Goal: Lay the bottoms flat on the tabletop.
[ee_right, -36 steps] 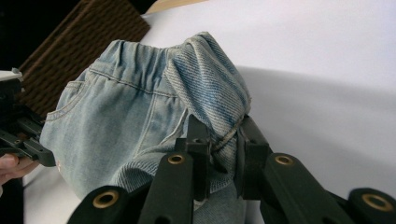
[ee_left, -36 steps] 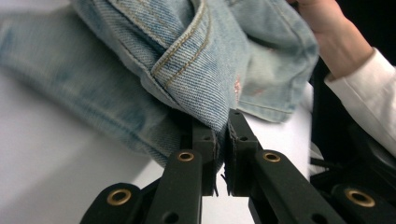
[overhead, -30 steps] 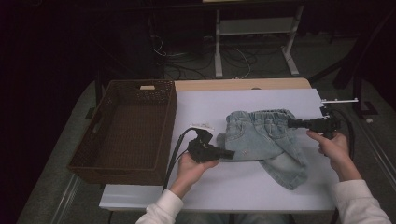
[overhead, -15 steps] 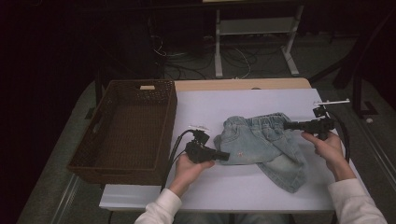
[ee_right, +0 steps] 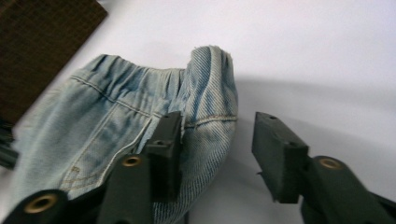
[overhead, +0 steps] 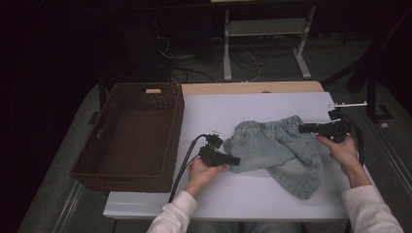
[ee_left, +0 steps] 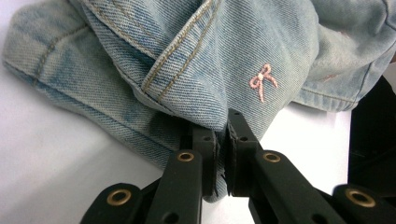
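A pair of small light-blue denim shorts [overhead: 277, 150] lies crumpled on the white tabletop [overhead: 272, 104]. My left gripper [overhead: 237, 160] is at the shorts' left edge. In the left gripper view it [ee_left: 223, 135] is shut on a fold of denim [ee_left: 210, 70] below a small pink embroidered bow [ee_left: 261, 81]. My right gripper [overhead: 301, 128] is at the elastic waistband on the right. Its jaws have just been opening: in the right gripper view it [ee_right: 218, 126] stands open, with the waistband corner [ee_right: 210, 93] beside the left jaw and no pad pressing on it.
A dark brown wicker basket [overhead: 180, 121] stands on the left part of the table, and its corner [ee_right: 42, 42] appears in the right gripper view. Cables and a metal stand's legs [overhead: 262, 48] lie on the floor beyond the table's far edge.
The right gripper's jaws have opened and let the waistband go. The left hand has sunk toward the table with the shorts' edge still gripped, and the shorts have settled flatter.
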A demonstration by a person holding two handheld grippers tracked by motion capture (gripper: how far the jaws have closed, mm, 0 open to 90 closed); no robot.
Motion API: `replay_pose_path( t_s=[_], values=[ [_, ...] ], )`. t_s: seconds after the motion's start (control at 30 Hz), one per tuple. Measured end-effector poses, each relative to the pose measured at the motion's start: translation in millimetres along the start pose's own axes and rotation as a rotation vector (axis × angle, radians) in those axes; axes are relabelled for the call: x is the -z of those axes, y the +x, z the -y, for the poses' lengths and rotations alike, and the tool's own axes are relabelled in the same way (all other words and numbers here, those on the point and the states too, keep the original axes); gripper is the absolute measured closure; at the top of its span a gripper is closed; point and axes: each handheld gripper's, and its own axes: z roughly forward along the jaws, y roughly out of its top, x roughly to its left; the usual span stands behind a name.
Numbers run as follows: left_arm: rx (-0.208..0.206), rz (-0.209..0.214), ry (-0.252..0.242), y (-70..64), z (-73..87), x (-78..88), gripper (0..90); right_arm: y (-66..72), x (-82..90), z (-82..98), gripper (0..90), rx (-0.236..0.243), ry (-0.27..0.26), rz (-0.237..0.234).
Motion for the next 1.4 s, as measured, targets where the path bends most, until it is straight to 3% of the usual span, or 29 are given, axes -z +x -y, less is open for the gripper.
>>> replay_pose_path(
  t_s=[0.23,0.37,0.47,0.63,0.73,0.9,0.97,1.1,1.2,1.4],
  values=[
    [-0.021,-0.015,0.004,-2.0,-5.6,-2.7,84.0,13.9,6.9,-15.7,46.2,0.042,-0.048,-0.006],
    [-0.020,-0.015,0.001,-2.1,-8.6,-5.3,84.0,16.8,0.4,-18.7,44.5,0.048,-0.027,0.029],
    [-0.018,-0.013,0.000,-2.0,-10.6,-7.5,84.0,14.8,-7.0,-18.3,44.4,0.041,0.006,0.090],
    [-0.032,-0.020,0.007,-3.5,-16.8,-12.4,84.0,11.1,-17.5,-16.2,47.4,0.024,0.060,0.120],
    [-0.043,-0.029,0.016,-5.5,-20.1,-16.2,83.9,8.9,-25.4,-14.1,54.4,0.021,0.101,0.162],
    [-0.057,-0.034,0.019,-7.2,-21.1,-18.2,83.5,5.6,-31.5,-9.8,69.4,0.029,0.153,0.187],
    [-0.057,-0.036,0.021,-6.8,-20.9,-16.9,82.7,3.2,-30.3,-9.7,73.0,0.010,0.148,0.182],
    [-0.066,-0.045,0.001,-6.9,-22.2,-9.8,75.3,-1.0,-24.9,-9.6,74.7,-0.002,0.136,0.204],
    [-0.071,-0.077,-0.044,-6.1,-24.4,-1.2,59.9,-8.2,-19.0,-8.3,74.8,-0.024,0.122,0.201],
    [0.000,-0.112,-0.154,3.5,-39.1,13.0,41.6,-18.5,-11.8,-4.3,74.7,-0.032,0.098,0.159]
  ],
)
